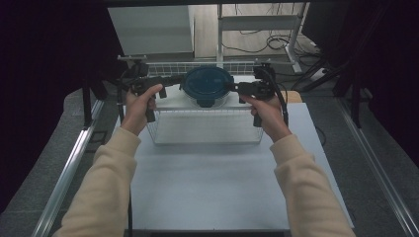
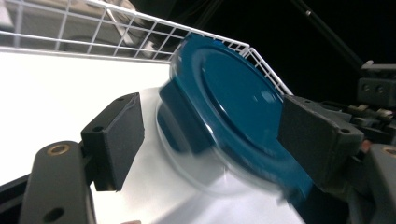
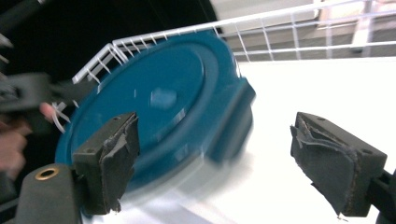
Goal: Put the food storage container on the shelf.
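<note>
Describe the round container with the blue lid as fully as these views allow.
The container is round, with a clear, plastic-looking body under a dark blue lid that has a raised centre disc and latch flaps at the rim. The lid is on. It sits upright inside the white wire basket, toward its far side. The left gripper and right gripper flank it from opposite sides, jaws open. In both gripper views the lid lies between the spread jaws and looks blurred; whether any pad touches it cannot be told.

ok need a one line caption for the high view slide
Two open hand-held grippers, left gripper and right gripper, flank a round clear container with blue lid in a white wire basket.
</note>
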{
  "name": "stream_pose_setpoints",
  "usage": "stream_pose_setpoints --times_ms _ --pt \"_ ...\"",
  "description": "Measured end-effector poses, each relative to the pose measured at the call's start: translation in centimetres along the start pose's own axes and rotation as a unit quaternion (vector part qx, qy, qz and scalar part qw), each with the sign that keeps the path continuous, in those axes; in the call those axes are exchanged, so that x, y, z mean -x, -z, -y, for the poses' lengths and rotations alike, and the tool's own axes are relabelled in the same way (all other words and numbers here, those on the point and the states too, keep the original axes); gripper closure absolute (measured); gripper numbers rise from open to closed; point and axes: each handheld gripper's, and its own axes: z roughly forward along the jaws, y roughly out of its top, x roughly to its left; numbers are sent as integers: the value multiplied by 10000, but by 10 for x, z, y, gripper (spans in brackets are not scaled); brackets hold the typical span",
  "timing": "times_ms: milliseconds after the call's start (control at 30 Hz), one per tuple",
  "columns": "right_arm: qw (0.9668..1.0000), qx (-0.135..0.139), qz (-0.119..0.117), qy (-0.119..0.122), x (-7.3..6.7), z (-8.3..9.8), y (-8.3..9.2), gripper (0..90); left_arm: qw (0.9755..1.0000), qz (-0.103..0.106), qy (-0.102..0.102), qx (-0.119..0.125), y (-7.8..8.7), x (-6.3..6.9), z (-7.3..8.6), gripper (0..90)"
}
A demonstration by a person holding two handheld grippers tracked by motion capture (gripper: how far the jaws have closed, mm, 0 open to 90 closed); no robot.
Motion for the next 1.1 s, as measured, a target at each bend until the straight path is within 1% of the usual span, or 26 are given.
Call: stream_pose_setpoints --times_ms 67,100,133,167,200,233,267,300,333,367,400,467,500,533,567,600,633,667,700,767,800,833,867,900,1033,1100 --pt "10000 30 9 71 0 4 6 156 10000 34 -83 -2 5 3 5 223" --pt "9998 53 -46 169 1 13 18 157 9998 34 -170 -5 10 7 11 223" --pt "9997 56 -64 236 2 18 24 157 9996 -8 -280 -13 15 9 17 224" --pt "9995 68 -82 312 3 23 30 157 9989 -50 -468 -53 24 14 32 224" --pt "9995 68 -82 312 3 23 30 157 9989 -50 -468 -53 24 14 32 223" --pt "9990 78 -147 406 4 36 43 157 9982 -94 -588 -79 33 20 51 224" --pt "9987 88 -212 450 4 42 50 157 9982 -94 -588 -79 33 20 51 224" --pt "9983 74 -258 517 4 49 56 157 9970 -10 -756 -166 41 26 71 222" --pt "9983 74 -258 517 4 49 56 157 9970 -10 -756 -166 41 26 71 221" --pt "9969 90 -299 718 5 65 70 157 9958 -33 -888 -230 47 29 93 221" --pt "9962 100 -322 804 6 73 76 158 9952 -38 -944 -269 50 30 103 221" --pt "9957 114 -314 859 7 83 81 158 9943 -87 -1011 -332 52 29 114 218" --pt "9952 109 -315 925 9 92 86 159 9935 -158 -1064 -367 53 28 125 218" --pt "9948 81 -309 972 14 112 93 160 9931 -218 -1081 -406 54 26 135 219" --pt "9947 41 -315 973 17 122 96 160 9924 -262 -1068 -554 55 20 154 217" --pt "9947 41 -315 973 17 122 96 160 9924 -262 -1068 -554 55 20 154 217" --pt "9940 -14 -279 1055 23 142 99 160 9911 -413 -1080 -653 55 14 171 217" --pt "9940 -14 -279 1055 23 142 99 160 9911 -413 -1080 -653 55 14 171 216" --pt "9938 -68 -191 1094 28 159 101 160 9896 -543 -1105 -745 55 8 186 216" --pt "9944 -151 -202 1030 34 174 101 159 9890 -593 -1086 -813 56 3 197 214" --pt "9944 -151 -202 1030 34 174 101 159 9890 -593 -1086 -813 56 3 197 215" --pt "9948 -235 -195 968 39 188 99 160 9878 -684 -1069 -898 55 0 204 216" --pt "9948 -235 -195 968 39 188 99 160 9878 -684 -1069 -898 55 0 204 213" --pt "9937 -370 -153 1047 44 200 96 159 9874 -732 -1054 -925 55 -2 207 213" --pt "9936 -492 -36 1014 48 208 91 158 9877 -740 -998 -954 51 -5 210 209" --pt "9935 -481 -57 1030 47 208 91 157 9858 -813 -1090 -988 49 -2 212 205"
